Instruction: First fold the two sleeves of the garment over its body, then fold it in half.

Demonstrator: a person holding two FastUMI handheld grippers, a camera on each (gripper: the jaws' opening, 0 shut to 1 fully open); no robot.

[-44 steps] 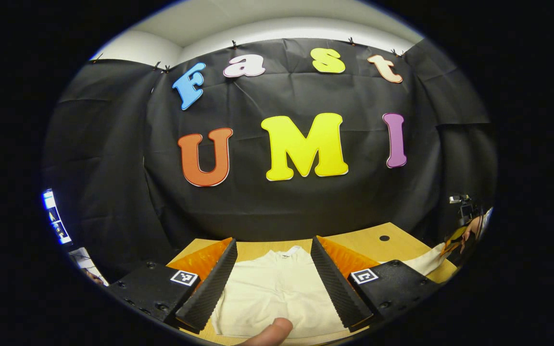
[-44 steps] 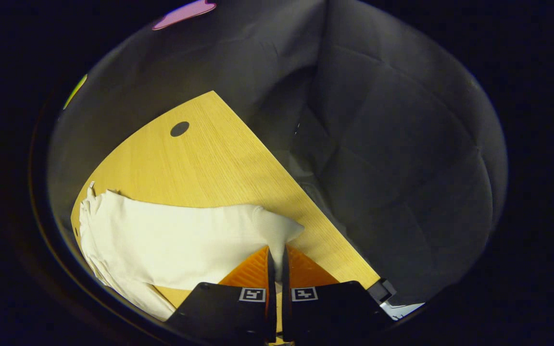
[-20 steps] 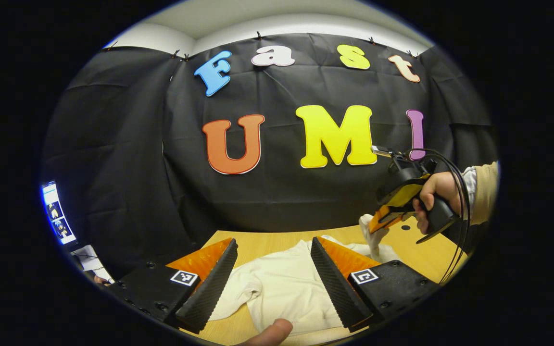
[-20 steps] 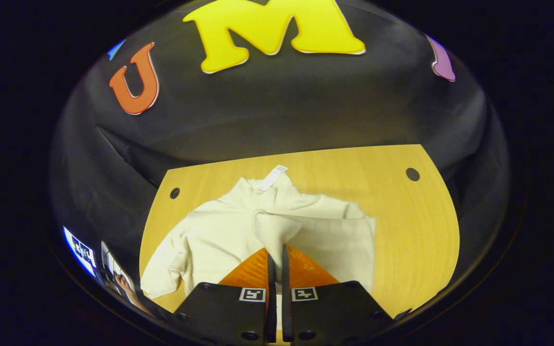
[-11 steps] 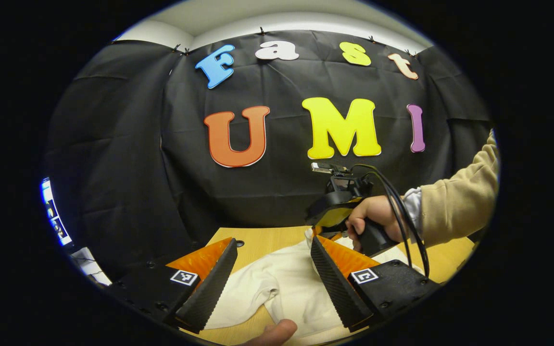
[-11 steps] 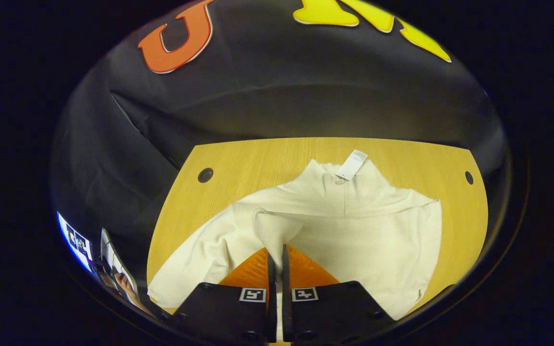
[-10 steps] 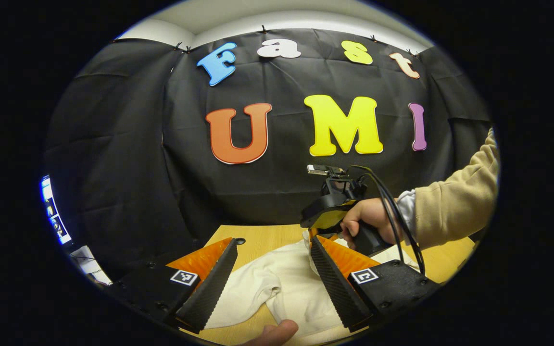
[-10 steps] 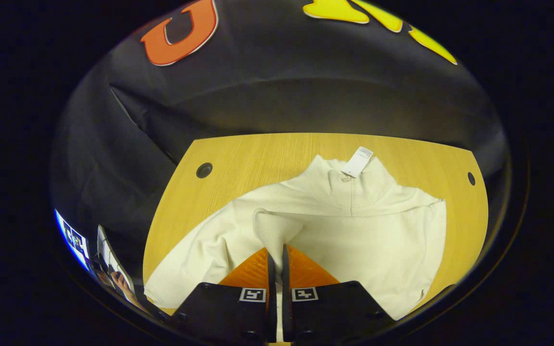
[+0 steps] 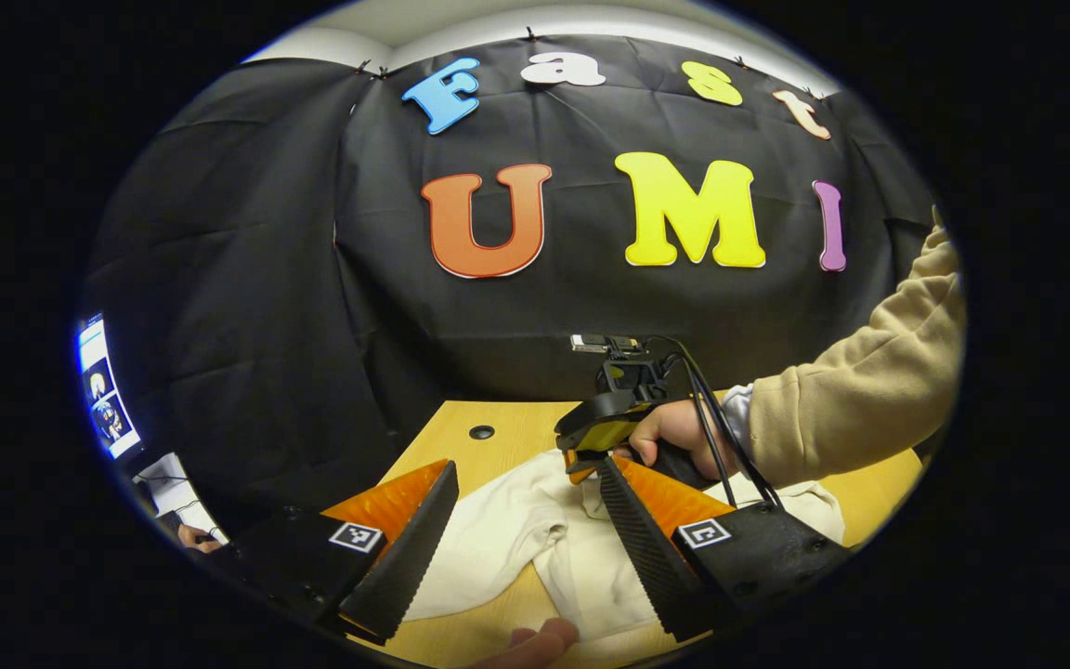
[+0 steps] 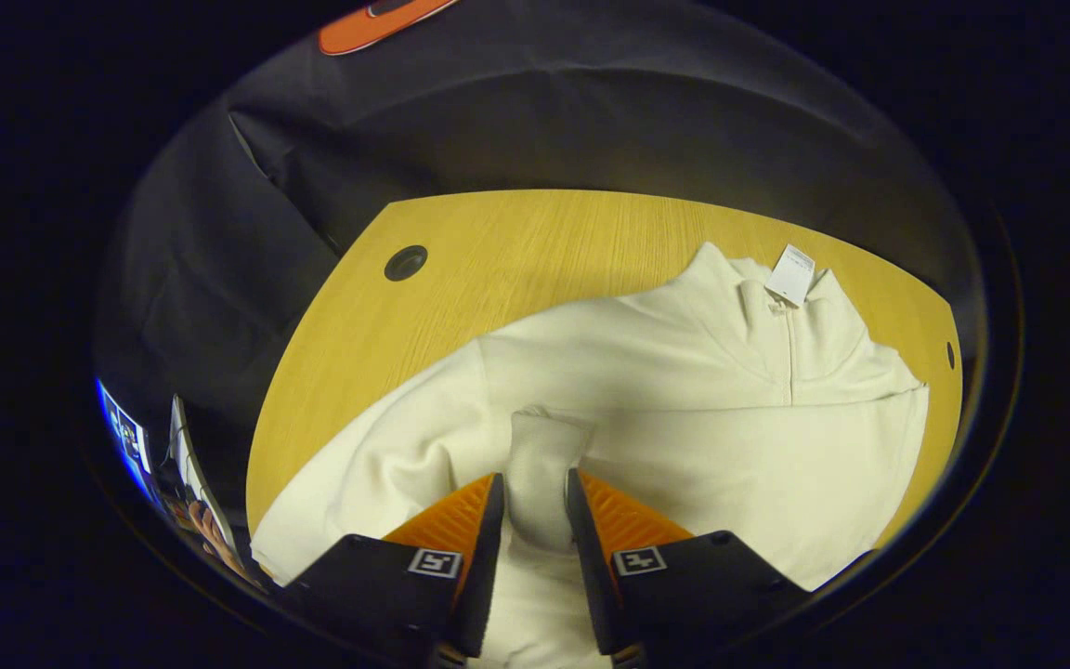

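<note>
A cream zip-neck garment (image 10: 684, 437) lies flat on the wooden table (image 10: 516, 251), collar toward the far right. Its right sleeve is folded across the body, and the ribbed cuff (image 10: 540, 446) rests between the parted fingers of my right gripper (image 10: 535, 478), which stands open just above the chest. In the left gripper view that right gripper (image 9: 583, 457) is low over the garment (image 9: 516, 520), held by a hand (image 9: 674, 432). My left gripper (image 9: 528, 465) hovers open near the garment's left side. The left sleeve (image 9: 461, 581) lies spread out toward the table's front left.
A white tag (image 10: 790, 274) sticks out at the collar. The table has a round hole (image 10: 405, 263) near its back left corner. A tan sleeve (image 9: 860, 390) reaches in from the right. A lit screen (image 9: 98, 390) stands off the table's left. A fingertip (image 9: 544, 639) shows at the bottom edge.
The right gripper carried the sleeve cuff from the table's right side across the garment's body, lowered it, and its fingers have now parted. The left gripper stayed open and drifted slightly.
</note>
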